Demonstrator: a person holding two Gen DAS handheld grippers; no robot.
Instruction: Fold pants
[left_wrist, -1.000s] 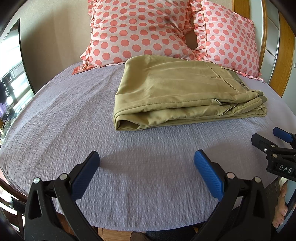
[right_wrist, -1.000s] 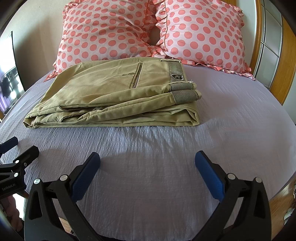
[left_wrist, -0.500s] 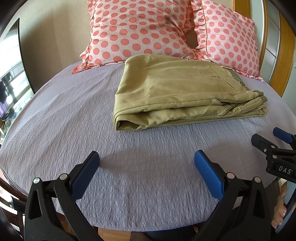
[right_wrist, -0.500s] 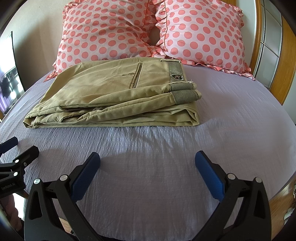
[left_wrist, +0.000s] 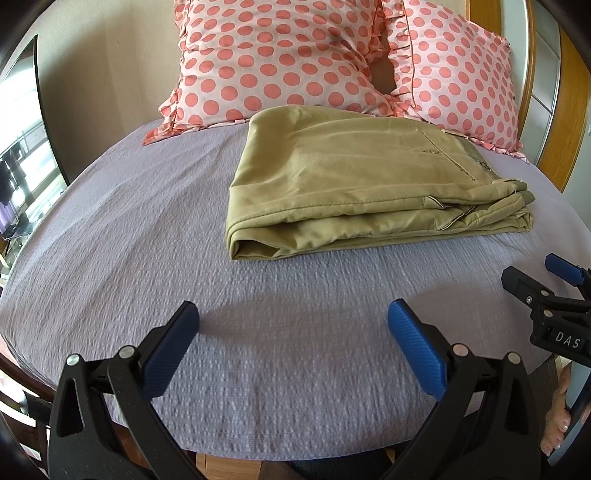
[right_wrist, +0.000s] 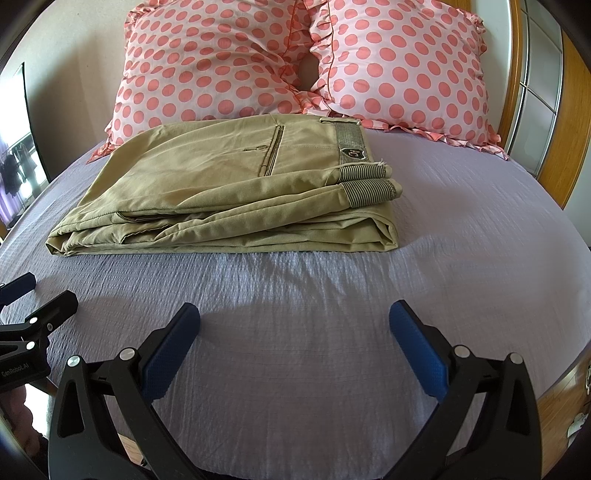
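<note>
The khaki pants (left_wrist: 351, 184) lie folded in a flat stack on the lilac bed sheet (left_wrist: 147, 240), just in front of the pillows. They also show in the right wrist view (right_wrist: 229, 199), striped waistband to the right. My left gripper (left_wrist: 291, 347) is open and empty, held over the sheet well short of the pants. My right gripper (right_wrist: 295, 347) is open and empty too, near the bed's front edge. Each gripper shows at the edge of the other's view: the right (left_wrist: 543, 295), the left (right_wrist: 33, 314).
Two pink polka-dot pillows (right_wrist: 207, 62) (right_wrist: 402, 66) lean against the headboard behind the pants. A wooden bed frame (right_wrist: 554, 147) runs along the right. A window (left_wrist: 18, 166) is at the far left. The bed's front edge lies under both grippers.
The left wrist view has shifted a little, so the pants sit slightly lower and closer. The right gripper and the pants have not moved. Both grippers stay open.
</note>
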